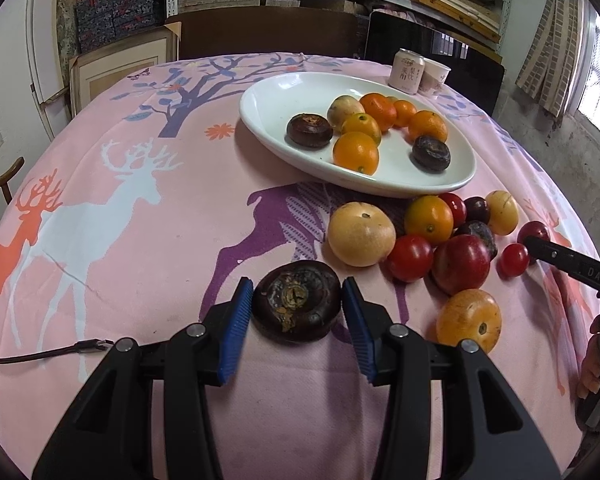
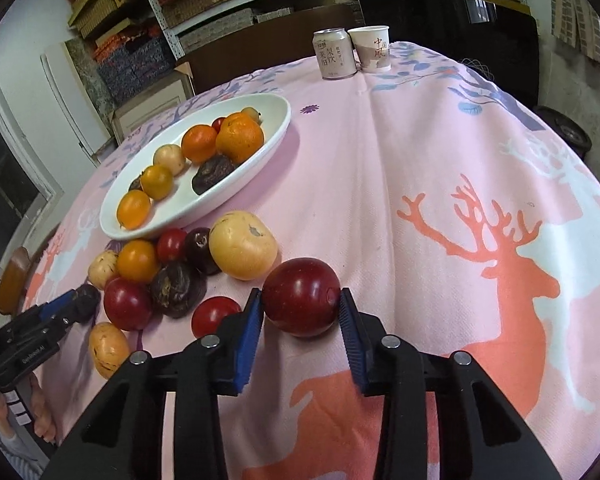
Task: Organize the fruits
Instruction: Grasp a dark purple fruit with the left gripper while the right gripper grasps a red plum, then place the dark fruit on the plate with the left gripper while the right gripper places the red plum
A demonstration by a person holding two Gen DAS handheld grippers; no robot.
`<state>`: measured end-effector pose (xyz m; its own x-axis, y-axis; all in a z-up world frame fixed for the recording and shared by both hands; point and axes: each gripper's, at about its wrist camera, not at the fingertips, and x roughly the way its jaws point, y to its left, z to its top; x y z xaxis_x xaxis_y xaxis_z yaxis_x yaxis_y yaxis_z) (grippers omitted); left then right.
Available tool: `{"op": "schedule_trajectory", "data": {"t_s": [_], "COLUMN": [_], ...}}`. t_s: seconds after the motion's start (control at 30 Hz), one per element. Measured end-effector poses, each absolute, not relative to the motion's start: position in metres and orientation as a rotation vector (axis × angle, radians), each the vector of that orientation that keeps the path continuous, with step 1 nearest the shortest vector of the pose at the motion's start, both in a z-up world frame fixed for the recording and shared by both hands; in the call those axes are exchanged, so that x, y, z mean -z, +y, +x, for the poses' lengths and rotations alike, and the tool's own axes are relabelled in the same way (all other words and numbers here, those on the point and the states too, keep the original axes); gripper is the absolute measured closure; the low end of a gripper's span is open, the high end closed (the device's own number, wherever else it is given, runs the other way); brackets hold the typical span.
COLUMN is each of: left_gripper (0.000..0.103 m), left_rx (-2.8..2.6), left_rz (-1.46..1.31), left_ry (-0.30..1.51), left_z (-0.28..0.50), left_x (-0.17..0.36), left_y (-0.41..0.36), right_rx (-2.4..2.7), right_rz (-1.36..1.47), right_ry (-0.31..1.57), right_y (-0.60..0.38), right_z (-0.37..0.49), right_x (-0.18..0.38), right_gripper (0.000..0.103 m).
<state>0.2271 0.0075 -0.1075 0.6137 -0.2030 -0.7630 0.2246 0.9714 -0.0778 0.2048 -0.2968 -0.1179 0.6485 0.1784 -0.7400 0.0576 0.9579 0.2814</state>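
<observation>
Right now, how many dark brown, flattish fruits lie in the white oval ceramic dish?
2 dark brown fruits: one at the left of the white dish, one near its right end. More could be hidden behind the orange fruits.

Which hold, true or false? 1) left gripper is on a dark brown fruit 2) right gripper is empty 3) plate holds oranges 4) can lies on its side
1) True: the left gripper has its pads against the dark brown fruit.
2) False: the right gripper is closed on a red plum.
3) True: the white plate holds oranges.
4) False: the can stands upright beside the paper cup.
</observation>
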Motion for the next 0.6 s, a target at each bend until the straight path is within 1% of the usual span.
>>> {"op": "schedule_trajectory", "data": {"t_s": [0.13,0.3,0.47,0.6], "left_gripper": [0.058,0.058,0.058,0.058], "left_rx": [0.261,0.248,0.233,0.233], "left_rz": [0.007,0.019,0.012,0.005], "left_ry": [0.868,0.824,0.794,0.790], "left_z": [0.230,0.251,0.299,0.344], "left_x": [0.101,0.076,0.052,0.040], "left_y": [0.009,0.010,0.003,-0.009], "right_rx": [-0.076,-0.118,-0.174,-0.237], "right_rz": [0.287,0.280,0.237,0.209], "right_ry": [0.849,0.794,0.758,0.750], "right_y": [-0.295,-0.292,-0.271,-0.246], "right_z": [0.201,0.202,0.234,0.262], "right_x": [0.114,0.086,0.060,0.054], "right_gripper": [0.064,0.064,0.064,0.064]}}
